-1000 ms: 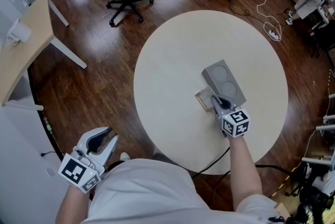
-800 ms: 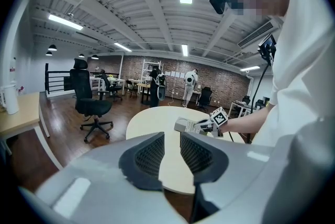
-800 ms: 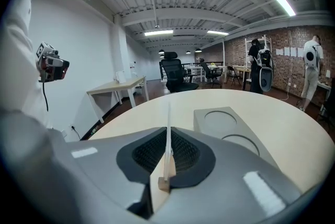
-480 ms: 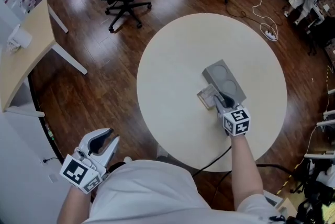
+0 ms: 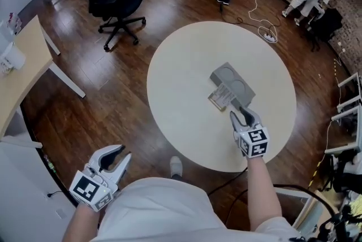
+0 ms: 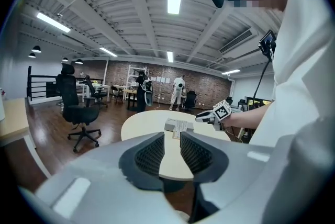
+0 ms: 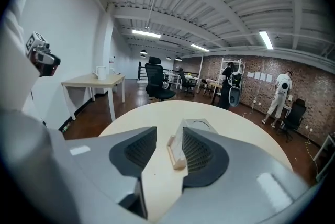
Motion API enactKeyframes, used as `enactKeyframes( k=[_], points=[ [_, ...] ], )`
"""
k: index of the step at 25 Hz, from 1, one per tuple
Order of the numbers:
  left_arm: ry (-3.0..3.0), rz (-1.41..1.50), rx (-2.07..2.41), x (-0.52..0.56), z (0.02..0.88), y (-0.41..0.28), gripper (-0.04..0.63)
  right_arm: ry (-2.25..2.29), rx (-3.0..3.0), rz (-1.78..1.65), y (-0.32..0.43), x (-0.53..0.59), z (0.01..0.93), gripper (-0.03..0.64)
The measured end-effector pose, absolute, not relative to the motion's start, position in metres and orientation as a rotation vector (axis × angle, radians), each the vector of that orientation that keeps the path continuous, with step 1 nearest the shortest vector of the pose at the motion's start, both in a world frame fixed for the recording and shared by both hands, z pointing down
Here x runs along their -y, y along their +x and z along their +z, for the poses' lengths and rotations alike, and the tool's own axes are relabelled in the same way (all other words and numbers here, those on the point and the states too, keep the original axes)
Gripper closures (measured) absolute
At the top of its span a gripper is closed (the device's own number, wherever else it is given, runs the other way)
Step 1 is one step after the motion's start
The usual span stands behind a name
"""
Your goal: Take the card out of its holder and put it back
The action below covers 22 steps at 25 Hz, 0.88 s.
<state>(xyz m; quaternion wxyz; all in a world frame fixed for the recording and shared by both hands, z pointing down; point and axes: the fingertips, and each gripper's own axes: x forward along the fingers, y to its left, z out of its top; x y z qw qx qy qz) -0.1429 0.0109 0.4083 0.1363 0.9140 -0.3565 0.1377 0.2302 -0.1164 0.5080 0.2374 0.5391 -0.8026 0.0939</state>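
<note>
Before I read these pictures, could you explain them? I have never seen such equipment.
No robot here: a person holds a two-fingered tool in each hand. One picture looks down from a camera on the person's head; the other two come from cameras riding on the tools. On the round table lie a grey block and a card holder with a card standing in it. The right gripper hovers just short of the holder; its fingers have just been opening, with nothing between them. The left gripper, off the table beside the person, is open and empty too.
</note>
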Motion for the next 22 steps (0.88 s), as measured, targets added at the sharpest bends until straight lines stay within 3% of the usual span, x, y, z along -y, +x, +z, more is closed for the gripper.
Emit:
enactKeyframes(
  k=[12,22],
  points=[
    [2.722,0.409,0.757,-0.106,0.431,-0.227,0.495,1.561,2.144,0.343,0.091,-0.120,0.471,0.460],
    [2.747,0.432,0.693,-0.157,0.448,-0.229,0.495,1.432,2.217,0.361,0.015,-0.237,0.475,0.460]
  ],
)
